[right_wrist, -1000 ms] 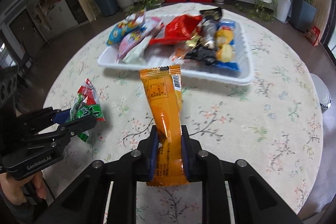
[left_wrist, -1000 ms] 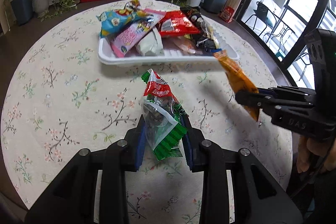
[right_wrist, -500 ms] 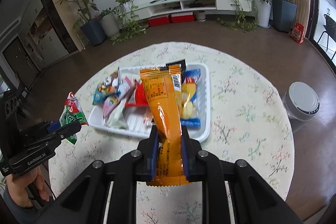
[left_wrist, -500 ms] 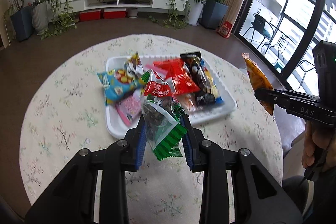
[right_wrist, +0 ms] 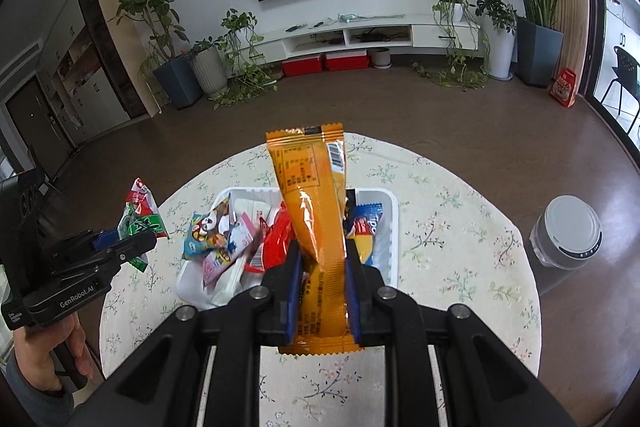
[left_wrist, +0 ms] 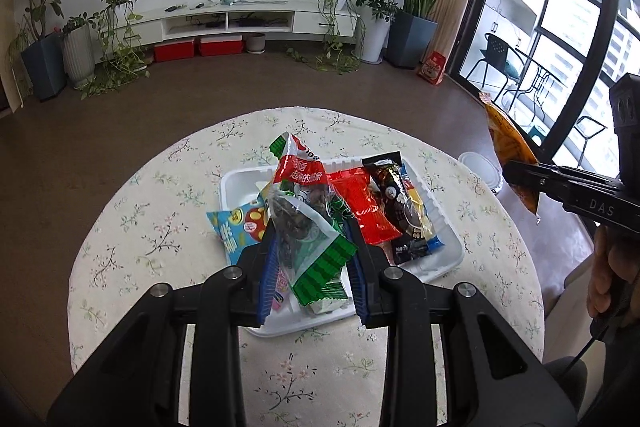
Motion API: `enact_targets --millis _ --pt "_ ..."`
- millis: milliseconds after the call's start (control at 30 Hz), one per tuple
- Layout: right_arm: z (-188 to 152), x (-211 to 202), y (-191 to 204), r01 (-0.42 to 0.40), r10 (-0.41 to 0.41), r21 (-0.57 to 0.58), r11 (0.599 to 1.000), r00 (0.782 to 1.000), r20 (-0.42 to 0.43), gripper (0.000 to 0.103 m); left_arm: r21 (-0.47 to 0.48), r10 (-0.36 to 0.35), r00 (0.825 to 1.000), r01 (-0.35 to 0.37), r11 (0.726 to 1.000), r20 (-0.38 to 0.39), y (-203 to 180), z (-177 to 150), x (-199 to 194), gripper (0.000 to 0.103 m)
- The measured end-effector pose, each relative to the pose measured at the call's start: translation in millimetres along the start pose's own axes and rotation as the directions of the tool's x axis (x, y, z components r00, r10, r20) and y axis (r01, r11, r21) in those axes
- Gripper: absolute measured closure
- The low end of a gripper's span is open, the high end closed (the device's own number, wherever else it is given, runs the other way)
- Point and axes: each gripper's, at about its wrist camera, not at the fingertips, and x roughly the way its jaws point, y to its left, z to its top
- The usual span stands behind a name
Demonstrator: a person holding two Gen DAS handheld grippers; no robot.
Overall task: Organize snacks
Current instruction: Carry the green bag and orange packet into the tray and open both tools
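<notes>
- Your left hand-held gripper point(left_wrist: 312, 259) is matte black plastic with blue ribbed pads, silver screws and white "GenRobot.AI" lettering.
- Your right hand-held gripper point(right_wrist: 322, 275) matches, marked "DAS".
- A dark sleeve cuff point(right_wrist: 24, 387) covers your left wrist.

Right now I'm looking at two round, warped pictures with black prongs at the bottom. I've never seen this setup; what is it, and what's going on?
There is no robot here. A person holds a two-finger tool in each hand, and each tool carries a wide-angle camera looking along its fingers, which is why the pictures are warped.

One picture comes from the left hand-held gripper, which is shut on a green and red snack packet. The other comes from the right hand-held gripper, shut on a long orange snack packet. Each camera also sees the other tool off to the side.

Below them is a round table with a floral cloth. On it sits a white tray filled with more snack packets. Both held packets are in the air above the table, not in the tray.
</notes>
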Motion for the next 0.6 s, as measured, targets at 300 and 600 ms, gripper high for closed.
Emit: enact_targets --millis 300,600 --pt "10 28 17 -0.059 0.059 0.023 0.998 0.998 -0.033 0.082 0.024 -0.043 0.998 0.044 0.999 -0.043 -8 21 30 0.075" --pt "8 90 16 -0.035 0.044 0.079 0.996 0.991 -0.127 0.082 0.026 -0.035 0.990 0.039 0.999 -0.137 -15 17 106 0.074"
